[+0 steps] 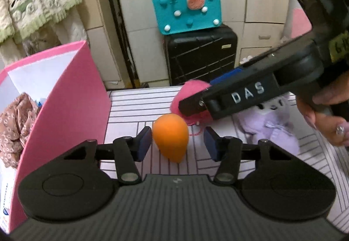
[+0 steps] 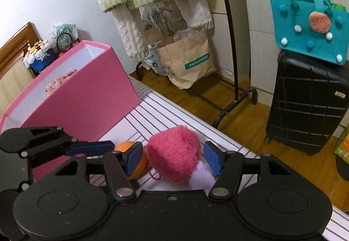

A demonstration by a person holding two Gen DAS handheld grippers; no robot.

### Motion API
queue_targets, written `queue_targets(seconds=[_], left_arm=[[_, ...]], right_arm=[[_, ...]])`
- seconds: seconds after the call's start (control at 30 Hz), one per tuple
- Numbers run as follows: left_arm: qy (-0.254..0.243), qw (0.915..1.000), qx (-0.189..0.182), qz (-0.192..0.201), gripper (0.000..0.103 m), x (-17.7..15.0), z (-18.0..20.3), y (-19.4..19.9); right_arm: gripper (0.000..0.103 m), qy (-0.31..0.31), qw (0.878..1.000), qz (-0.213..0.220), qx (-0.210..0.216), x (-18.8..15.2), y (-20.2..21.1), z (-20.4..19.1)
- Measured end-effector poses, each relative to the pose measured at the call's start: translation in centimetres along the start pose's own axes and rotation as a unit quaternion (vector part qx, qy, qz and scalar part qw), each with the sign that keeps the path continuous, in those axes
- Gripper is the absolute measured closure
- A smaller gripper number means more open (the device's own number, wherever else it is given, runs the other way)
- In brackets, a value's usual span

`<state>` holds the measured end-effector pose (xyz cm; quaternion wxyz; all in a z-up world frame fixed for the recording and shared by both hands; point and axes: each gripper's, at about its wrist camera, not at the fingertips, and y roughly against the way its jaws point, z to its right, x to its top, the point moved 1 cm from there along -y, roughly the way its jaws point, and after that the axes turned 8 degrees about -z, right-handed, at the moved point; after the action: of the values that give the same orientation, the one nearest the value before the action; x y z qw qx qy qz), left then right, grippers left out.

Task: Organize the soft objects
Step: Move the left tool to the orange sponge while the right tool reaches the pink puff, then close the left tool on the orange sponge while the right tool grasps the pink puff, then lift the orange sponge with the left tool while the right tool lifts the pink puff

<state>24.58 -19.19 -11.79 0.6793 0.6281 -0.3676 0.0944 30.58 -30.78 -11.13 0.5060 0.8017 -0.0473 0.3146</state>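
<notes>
An orange egg-shaped soft ball (image 1: 170,138) lies on the striped bed cover between the open fingers of my left gripper (image 1: 177,141); the left pad is close to it, and I cannot tell if it touches. A fluffy pink plush ball (image 2: 174,153) sits between the open fingers of my right gripper (image 2: 173,159), not clamped. In the left wrist view the right gripper (image 1: 196,105) reaches in from the right over the pink plush (image 1: 189,92). A lilac plush toy (image 1: 270,123) lies to the right. The orange ball (image 2: 133,162) shows partly hidden in the right wrist view.
An open pink box (image 1: 65,97) stands to the left on the bed and holds a floral cloth (image 1: 15,127). Beyond the bed edge are a black suitcase (image 2: 305,105) with a teal felt bag (image 2: 309,27) on top, a clothes rack and a paper bag (image 2: 187,59).
</notes>
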Motion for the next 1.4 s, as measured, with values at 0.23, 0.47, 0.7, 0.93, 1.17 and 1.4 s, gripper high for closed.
queue_targets(seconds=[0.23, 0.47, 0.7, 0.93, 1.17, 1.4], left_arm=[[-0.002, 0.9998, 0.02, -0.009, 0.065, 0.0, -0.2, -1.3], [0.021, 0.9997, 0.005, -0.011, 0.069, -0.2, -0.8, -1.1], [0.028, 0.9994, -0.016, 0.01, 0.069, -1.0, -1.0, 1.9], [0.036, 0.9971, -0.067, 0.004, 0.069, -2.3, -1.7, 5.1], [-0.001, 0.9953, -0.097, -0.002, 0.069, -3.6, -1.5, 8.6], [-0.039, 0.9957, -0.084, -0.01, 0.069, -5.6, -2.1, 10.8]], right_arm=[[0.063, -0.003, 1.0, 0.006, 0.0, -0.5, 0.1, 0.2], [0.064, 0.001, 0.999, 0.036, -0.002, -0.9, 2.2, -0.9], [0.063, 0.007, 0.998, 0.059, 0.002, -1.4, 4.5, -3.0], [0.063, 0.007, 0.998, 0.065, -0.01, -2.4, 6.6, -5.5], [0.063, -0.016, 0.998, 0.045, -0.033, -4.2, 8.7, -8.3], [0.063, -0.031, 0.999, 0.016, -0.024, -6.7, 10.3, -10.6]])
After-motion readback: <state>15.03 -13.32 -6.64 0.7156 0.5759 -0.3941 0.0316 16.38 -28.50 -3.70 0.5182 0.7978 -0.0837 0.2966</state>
